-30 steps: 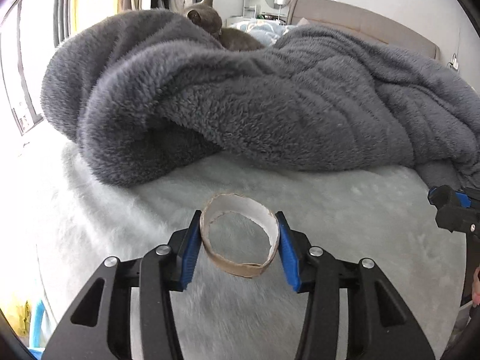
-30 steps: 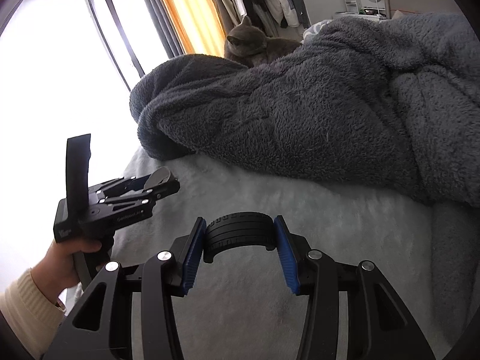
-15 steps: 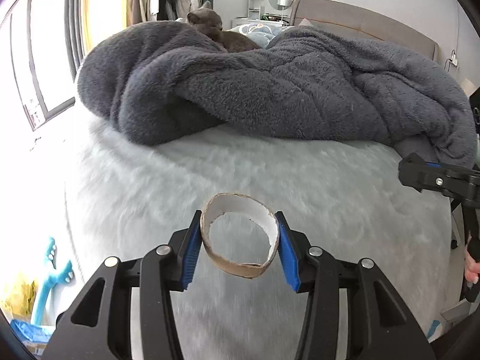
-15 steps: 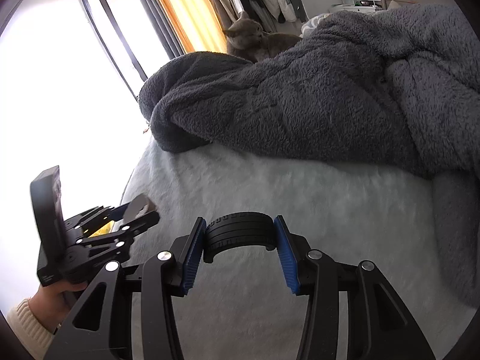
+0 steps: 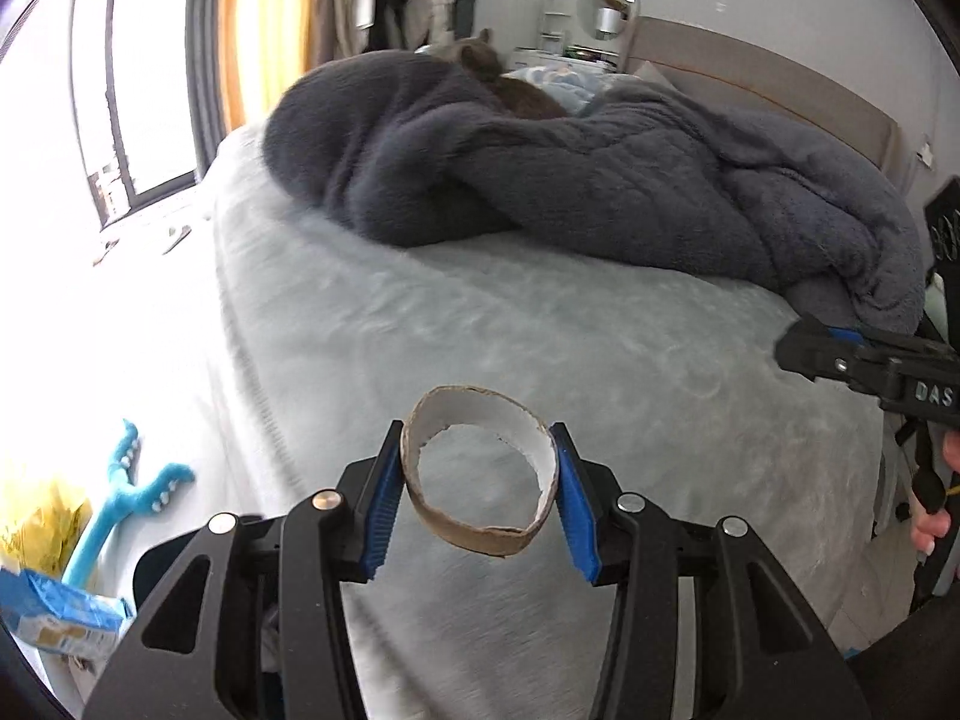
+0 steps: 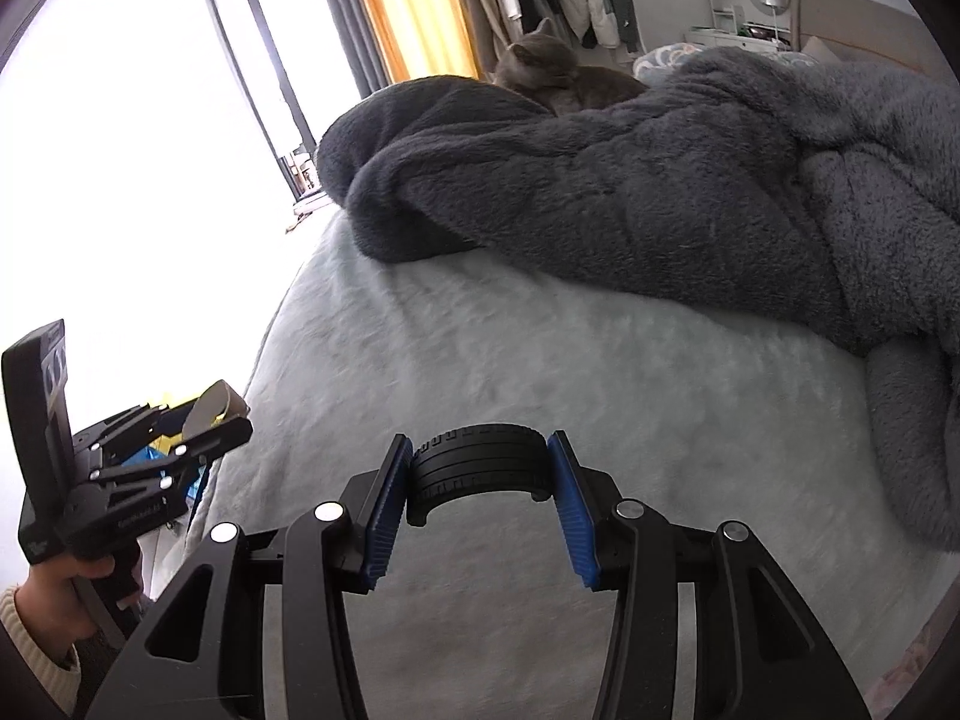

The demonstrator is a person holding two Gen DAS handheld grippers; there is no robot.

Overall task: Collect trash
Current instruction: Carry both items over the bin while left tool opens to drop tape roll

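My left gripper (image 5: 477, 495) is shut on a short cardboard ring (image 5: 480, 531), brown outside and white inside, squeezed oval between the blue pads above the pale grey bed cover (image 5: 492, 324). My right gripper (image 6: 479, 501) is shut on a black ribbed tyre-like ring (image 6: 477, 459), held over the same bed cover (image 6: 540, 360). In the right wrist view the left gripper (image 6: 201, 420) shows at the far left with the cardboard ring (image 6: 207, 405) in it, held by a hand (image 6: 72, 576). The right gripper's tip (image 5: 840, 354) shows at the right edge of the left wrist view.
A dark grey fleece blanket (image 5: 600, 180) lies heaped across the far half of the bed, with a grey cat (image 6: 552, 72) on it. Left of the bed on the floor lie a blue plush toy (image 5: 129, 492), a yellow bag (image 5: 36, 516) and a blue-and-white carton (image 5: 60, 618). A window (image 6: 120, 120) is at left.
Both grippers have drawn back from the blanket towards the bed's near edge, so the floor, the toy and the carton have come into the left wrist view. Both grips are unchanged.
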